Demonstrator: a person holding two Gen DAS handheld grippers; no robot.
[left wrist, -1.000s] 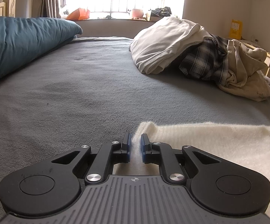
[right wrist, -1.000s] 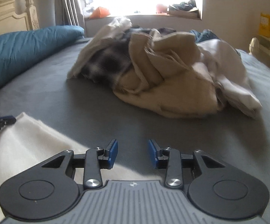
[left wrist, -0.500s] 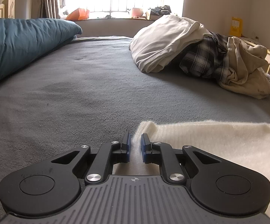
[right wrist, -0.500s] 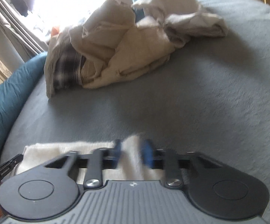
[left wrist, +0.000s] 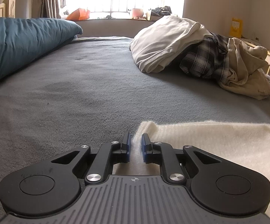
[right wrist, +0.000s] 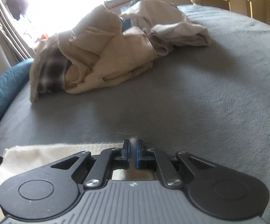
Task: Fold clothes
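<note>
So we judge the folding barely begun: the cream garment [left wrist: 219, 141] lies flat on the grey bed [left wrist: 78, 97], no fold visible yet, and the heap of clothes [left wrist: 200, 56] farther up the bed waits untouched. Our left claw [left wrist: 135, 143] is clamped on the garment's near-left corner. Our right claw [right wrist: 133, 149] has its jaws pressed onto a tuft of the same garment [right wrist: 50, 153] at its right edge, fibres poking out between the pads.
</note>
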